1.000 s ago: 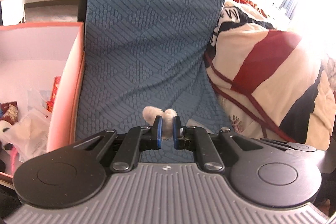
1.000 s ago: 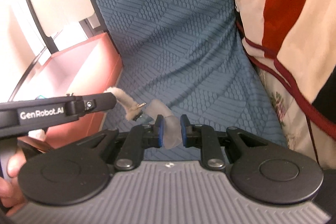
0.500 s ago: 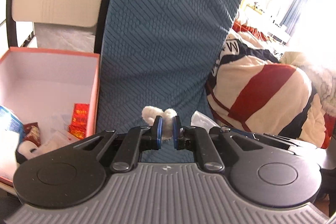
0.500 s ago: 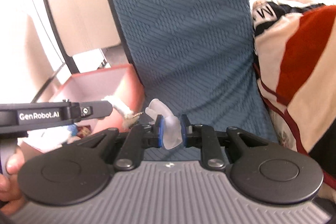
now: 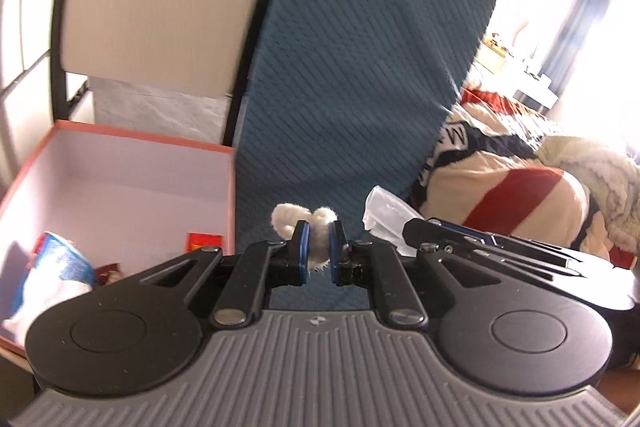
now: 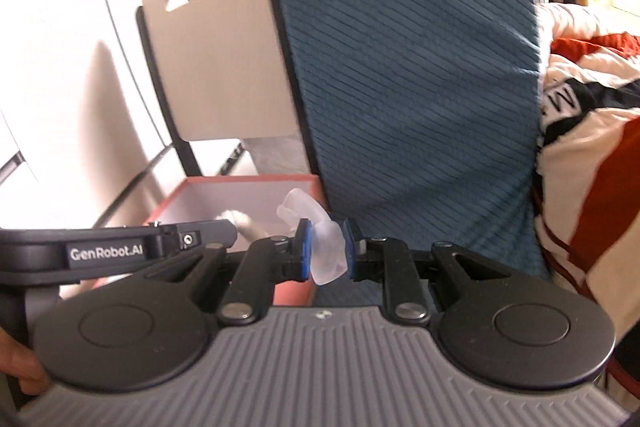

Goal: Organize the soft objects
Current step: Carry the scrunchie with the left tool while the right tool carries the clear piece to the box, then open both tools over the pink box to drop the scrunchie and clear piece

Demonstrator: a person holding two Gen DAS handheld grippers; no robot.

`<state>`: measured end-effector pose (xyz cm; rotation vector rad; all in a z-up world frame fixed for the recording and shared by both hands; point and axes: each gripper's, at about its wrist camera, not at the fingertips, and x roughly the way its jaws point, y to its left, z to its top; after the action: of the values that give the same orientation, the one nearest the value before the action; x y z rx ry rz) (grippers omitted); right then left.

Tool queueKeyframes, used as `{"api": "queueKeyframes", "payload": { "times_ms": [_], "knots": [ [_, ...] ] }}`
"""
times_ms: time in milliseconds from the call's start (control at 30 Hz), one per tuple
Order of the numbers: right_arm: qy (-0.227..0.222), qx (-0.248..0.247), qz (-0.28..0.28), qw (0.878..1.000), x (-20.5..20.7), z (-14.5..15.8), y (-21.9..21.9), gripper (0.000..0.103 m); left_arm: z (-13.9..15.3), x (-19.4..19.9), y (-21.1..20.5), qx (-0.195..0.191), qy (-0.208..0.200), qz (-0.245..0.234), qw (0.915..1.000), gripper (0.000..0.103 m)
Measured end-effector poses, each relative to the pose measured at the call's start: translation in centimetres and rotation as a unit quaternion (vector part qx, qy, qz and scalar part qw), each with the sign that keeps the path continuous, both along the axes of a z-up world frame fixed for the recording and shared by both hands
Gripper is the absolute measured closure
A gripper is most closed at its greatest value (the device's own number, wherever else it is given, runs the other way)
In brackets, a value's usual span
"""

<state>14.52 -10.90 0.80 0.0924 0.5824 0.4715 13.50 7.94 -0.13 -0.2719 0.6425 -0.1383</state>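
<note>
My left gripper (image 5: pixel 318 253) is shut on a small white fluffy toy (image 5: pixel 298 219), whose plush lobes stick out above the blue pads. My right gripper (image 6: pixel 325 251) is shut on a clear plastic bag (image 6: pixel 320 239) that bulges out above and below the pads. Both are held in the air in front of the teal mattress (image 5: pixel 360 67). The fluffy toy also shows in the right wrist view (image 6: pixel 240 221), just left of the bag. The bag shows in the left wrist view (image 5: pixel 386 217) beside the right gripper's body.
An open pink box (image 5: pixel 120 187) stands to the left, against the mattress, with snack packets (image 5: pixel 60 263) inside. A beige board (image 6: pixel 216 67) stands behind it. A striped quilt (image 5: pixel 512 187) lies to the right.
Both grippers have risen and tilted upward, so more of the mattress top, the beige board and the pink box interior shows. Each still holds its object.
</note>
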Motion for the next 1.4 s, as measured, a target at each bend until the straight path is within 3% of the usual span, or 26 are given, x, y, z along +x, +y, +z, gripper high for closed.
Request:
{"api": "queueKeyframes", "payload": {
  "times_ms": [333,533,733,1033,1400],
  "knots": [
    [-0.007,0.010,0.058,0.998,0.1,0.9,7.2,0.082,1.8,-2.0,7.0,0.006,-0.012,0.055,0.9984,0.091],
    [0.004,0.005,0.083,0.996,1.0,0.3,11.0,0.082,1.1,-2.7,11.2,0.008,0.001,0.085,0.9964,0.091],
    [0.040,-0.019,0.099,0.994,2.5,-2.2,14.0,0.082,-1.4,-2.6,15.1,-0.003,0.033,0.109,0.9935,0.091],
    [0.120,-0.057,0.098,0.986,5.8,-8.2,17.9,0.079,-7.9,0.0,19.0,-0.021,0.117,0.122,0.9854,0.090],
    [0.138,-0.098,0.094,0.981,7.1,-11.6,21.1,0.076,-12.4,1.5,21.9,-0.031,0.170,0.132,0.9762,0.090]
  ]
}}
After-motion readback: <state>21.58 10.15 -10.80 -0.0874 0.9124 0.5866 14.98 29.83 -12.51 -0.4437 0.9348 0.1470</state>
